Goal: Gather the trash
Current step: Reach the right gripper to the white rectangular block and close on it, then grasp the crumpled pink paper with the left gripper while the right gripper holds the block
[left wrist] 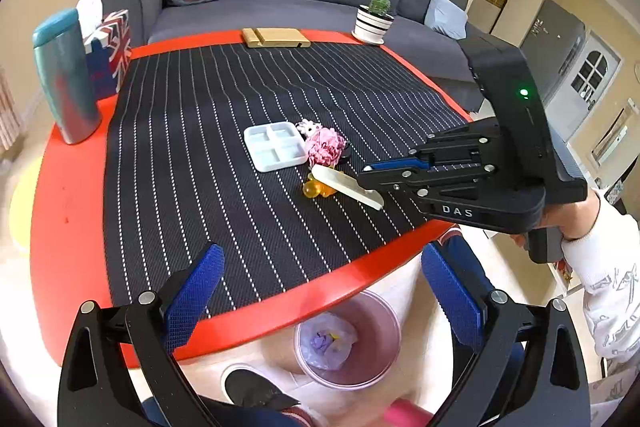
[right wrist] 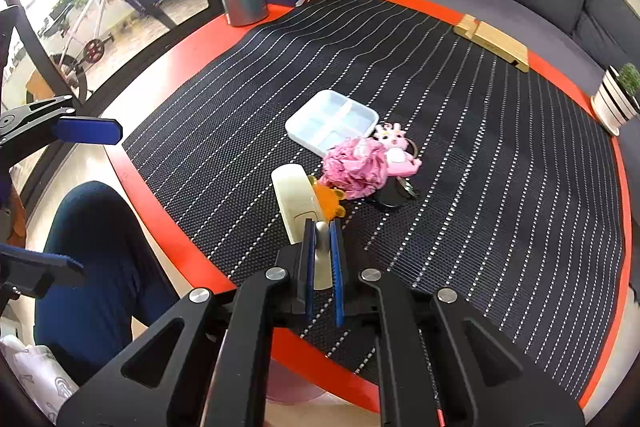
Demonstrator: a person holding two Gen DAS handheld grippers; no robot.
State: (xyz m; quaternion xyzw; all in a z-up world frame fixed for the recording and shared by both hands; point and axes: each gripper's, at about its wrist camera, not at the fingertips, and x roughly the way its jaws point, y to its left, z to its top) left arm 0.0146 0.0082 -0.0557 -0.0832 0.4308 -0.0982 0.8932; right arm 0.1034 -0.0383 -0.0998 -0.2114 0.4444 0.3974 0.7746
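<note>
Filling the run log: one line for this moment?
right gripper: shut on cream plastic piece | left gripper: open, holding nothing | bin: below table edge

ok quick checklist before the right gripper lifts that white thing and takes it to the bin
1. Grip: right gripper is shut on the white plastic piece, pinching its near end. Ok.
2. Hold balance: most of the piece sticks out beyond the pads, so it may swing when lifted. Cannot tell.
3. Neighbours: the piece lies on the orange toy, which could be dragged along. Not ok.
4. Bin: the pink bin stands on the floor below the red table edge, mouth open, some trash already inside. Ok.
5. Left gripper: open, empty, hanging over the table edge above the bin, possibly in the drop path. Not ok.
</note>
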